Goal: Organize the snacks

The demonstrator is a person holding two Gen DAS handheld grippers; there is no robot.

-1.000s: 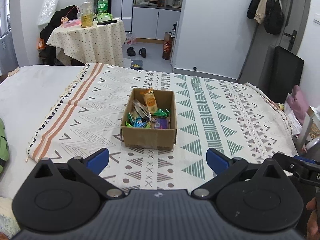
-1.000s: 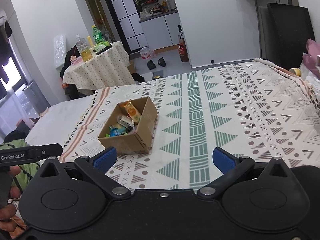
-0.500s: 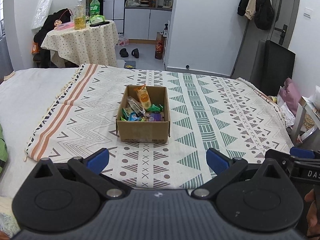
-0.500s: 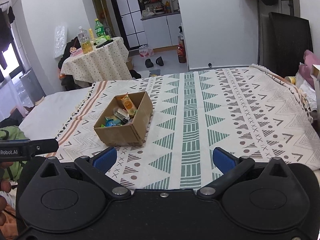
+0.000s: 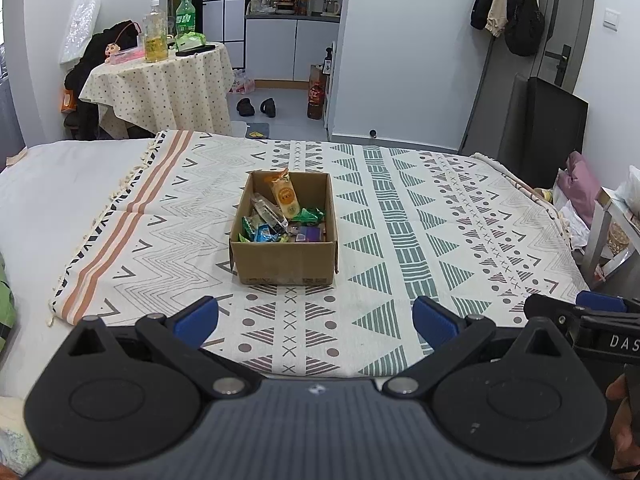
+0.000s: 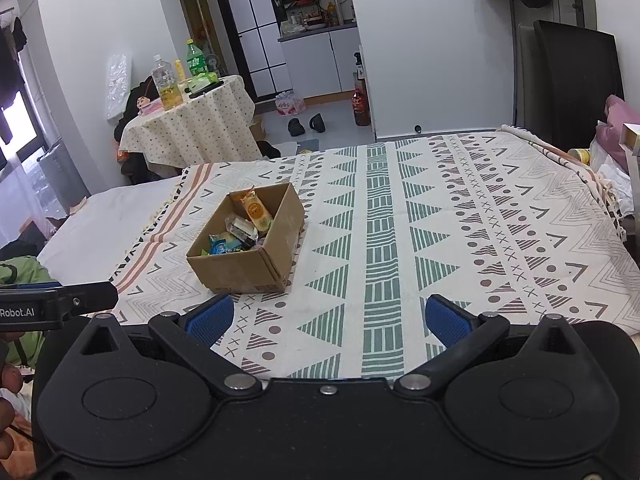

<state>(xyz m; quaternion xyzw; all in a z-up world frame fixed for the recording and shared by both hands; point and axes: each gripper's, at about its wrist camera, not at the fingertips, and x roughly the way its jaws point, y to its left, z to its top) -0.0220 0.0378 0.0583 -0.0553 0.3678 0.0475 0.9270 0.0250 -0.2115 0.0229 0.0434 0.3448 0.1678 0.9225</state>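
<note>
A cardboard box point(image 5: 285, 236) sits open on a patterned blanket point(image 5: 400, 216) spread over a bed point(image 5: 60, 184), and holds the snacks point(image 5: 280, 220): a tall orange-labelled packet point(image 5: 285, 196) leaning at the box's 12 o'clock end, a clear-wrapped bar beside it, and green, blue and purple wrappers heaped toward the 6 o'clock wall.

In the left wrist view the box lies straight ahead at 12 o'clock of the left tool point(image 5: 316, 316), seen square-on by its near wall and well apart from the blue pads point(image 5: 196, 318). The left tool is spread wide and holds nothing. At 3 o'clock in this view the black tip of the right tool point(image 5: 560, 312) pokes in, with part of a hand point(image 5: 618, 416) below it.

In the right wrist view the same box point(image 6: 246, 240) appears at about 11 o'clock of the right tool point(image 6: 328, 318), turned so that one corner and two outer walls show; the purple wrapper is hidden behind the near wall. This tool is likewise spread wide with nothing between its pads point(image 6: 444, 320). At 9 o'clock the left tool's black end point(image 6: 60, 306) enters, with fingers point(image 6: 10, 378) beneath.

Both views show a round surface point(image 5: 160, 80) with a dotted cloth beyond the bed at 11 o'clock, carrying bottles point(image 5: 156, 38). Only the right wrist view shows a bright window at the far 9 o'clock edge; only the left shows a wall switch at 2 o'clock.
</note>
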